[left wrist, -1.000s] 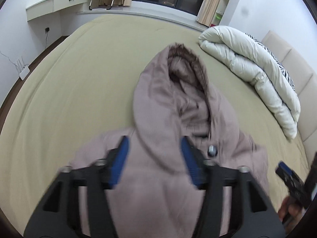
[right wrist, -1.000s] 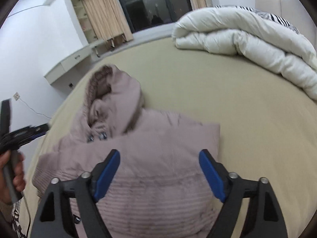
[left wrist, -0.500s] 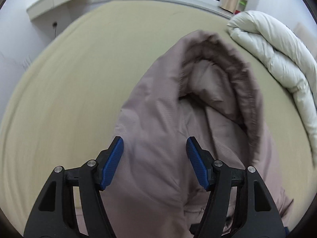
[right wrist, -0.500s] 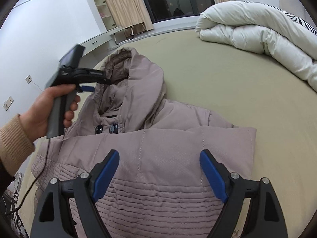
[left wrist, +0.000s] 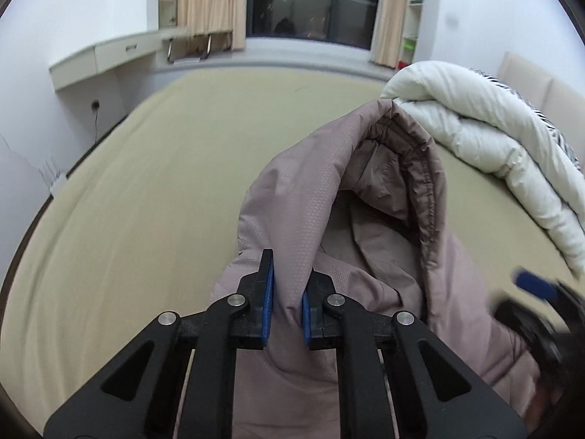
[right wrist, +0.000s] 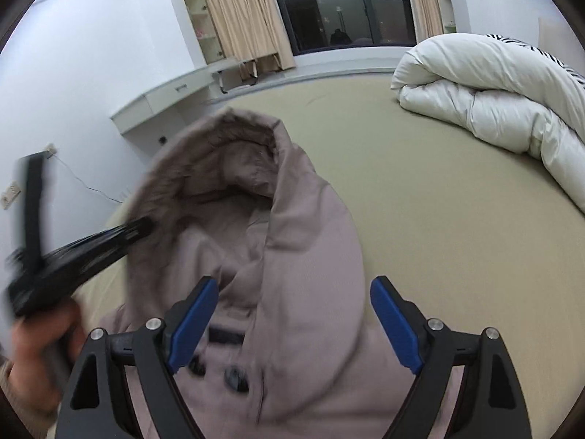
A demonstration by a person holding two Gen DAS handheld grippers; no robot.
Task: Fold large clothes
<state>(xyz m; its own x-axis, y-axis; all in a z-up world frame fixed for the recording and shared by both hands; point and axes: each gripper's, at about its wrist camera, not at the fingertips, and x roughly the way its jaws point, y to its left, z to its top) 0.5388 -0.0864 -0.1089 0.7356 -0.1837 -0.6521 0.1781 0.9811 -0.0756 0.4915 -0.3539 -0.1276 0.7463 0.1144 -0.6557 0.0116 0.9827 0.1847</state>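
The lower body of the mauve hooded coat (left wrist: 329, 197) is cut off by the bottom edge in both wrist views, so its fold cannot be judged. In the left wrist view the right tongs are reduced to a blurred dark shape with a blue tip at about 4 o'clock. In the right wrist view the left tongs (right wrist: 142, 225) are smeared by motion at 9 o'clock, with a blurred hand (right wrist: 40, 351) and a tan sleeve cuff below them, partly cut off by the frame.

The coat is laid on the bed (left wrist: 146, 190), hood pointing toward 12 o'clock, with dark buttons (right wrist: 234, 376) seen near the collar. The left tongs (left wrist: 287, 301) are closing, with a ridge of hood fabric pinched between the blue pads. The right tongs (right wrist: 292, 323) are held wide apart over the collar, nothing pressed between the pads.

The bed is covered by a plain olive sheet. A rolled white duvet (right wrist: 493, 106) is lying at 2 o'clock, with a striped piece behind it. A dark window (right wrist: 347, 7) flanked by beige curtains is seen at 12 o'clock, and a wall-mounted desk (left wrist: 106, 58) at 10 o'clock against white walls.
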